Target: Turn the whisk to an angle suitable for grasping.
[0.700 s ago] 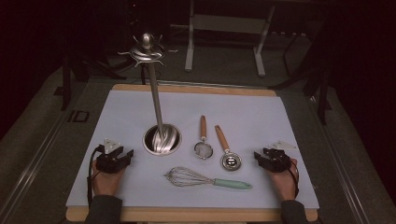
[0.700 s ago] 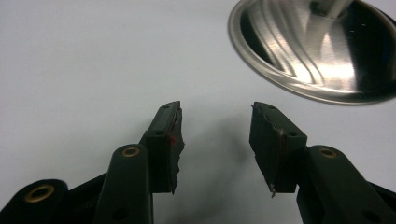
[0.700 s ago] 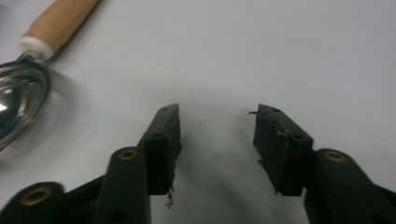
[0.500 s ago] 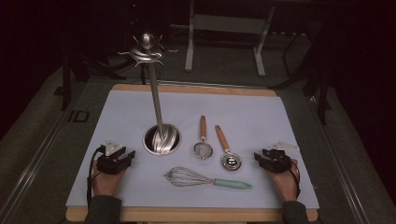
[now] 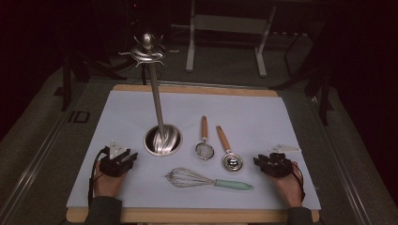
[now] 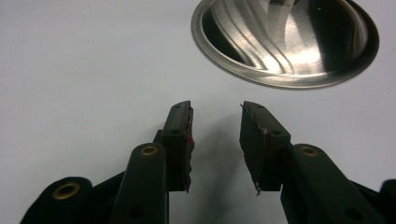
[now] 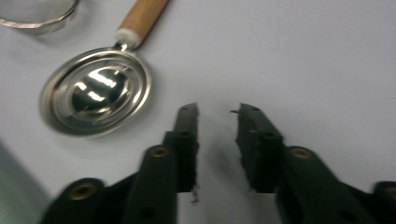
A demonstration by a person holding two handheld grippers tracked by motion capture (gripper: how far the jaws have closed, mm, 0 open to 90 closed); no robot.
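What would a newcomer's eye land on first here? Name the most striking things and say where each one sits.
The tall steel utensil stand stands out first, rising from its round base left of centre on the pale mat. To its right lie a small strainer and a round metal scoop, both wooden-handled, with a green-handled whisk nearer the person. The left gripper and right gripper rest at the near corners, fingers open and empty.

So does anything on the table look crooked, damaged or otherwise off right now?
Little stands out. The utensil stand sits upright on its round base, and the strainer, the ladle and the whisk lie flat and apart on the white mat. One oddity: the right tool has frayed pad edges.
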